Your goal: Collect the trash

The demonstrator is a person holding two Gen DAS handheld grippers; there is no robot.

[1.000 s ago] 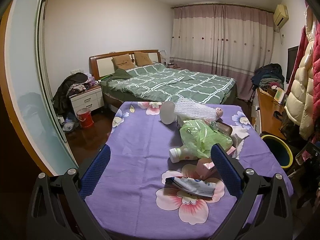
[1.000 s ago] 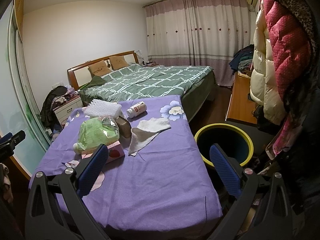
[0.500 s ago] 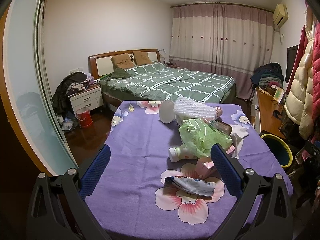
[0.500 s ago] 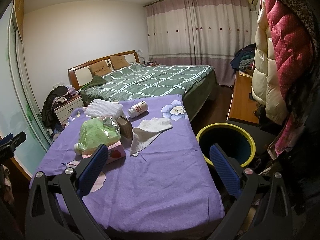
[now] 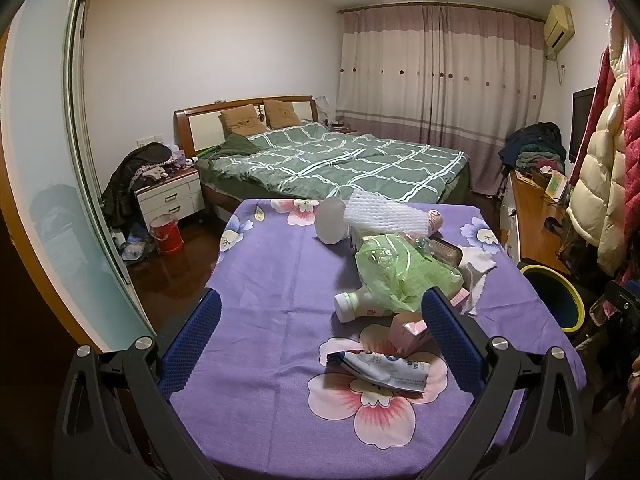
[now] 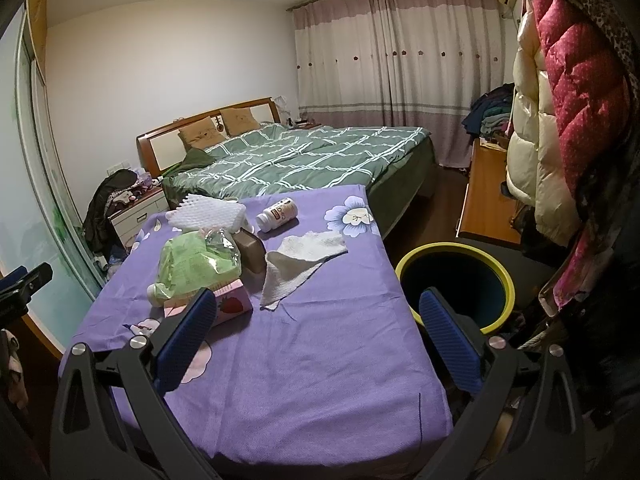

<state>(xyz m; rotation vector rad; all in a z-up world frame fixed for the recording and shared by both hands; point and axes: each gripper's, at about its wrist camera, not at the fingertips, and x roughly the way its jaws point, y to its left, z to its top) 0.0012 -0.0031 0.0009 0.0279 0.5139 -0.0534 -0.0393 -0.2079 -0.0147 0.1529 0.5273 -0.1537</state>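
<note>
The left gripper (image 5: 318,308) hangs over the near edge of the table (image 5: 260,280), its blue-padded jaws wide apart with nothing between them. The right gripper (image 6: 316,312) is likewise spread and empty, above the table's near right corner.

A purple flowered cloth covers the table. A flat white-and-blue pouch (image 5: 378,368) lies closest to the near edge, with a pink carton (image 6: 232,300) behind it. Toward the middle a white bottle (image 5: 356,306) lies on its side under a crumpled green plastic bag (image 6: 196,264). A crumpled paper towel (image 6: 300,258) lies toward the right edge. Foam netting (image 6: 208,212) and a small labelled bottle (image 6: 278,214) sit by the far edge.

A yellow-rimmed bin (image 6: 460,280) stands on the floor just beside the right edge. Beyond the table are a bed (image 5: 340,164) with a green checked quilt, closed curtains (image 6: 400,80), and padded coats (image 6: 560,100) hanging at right.
</note>
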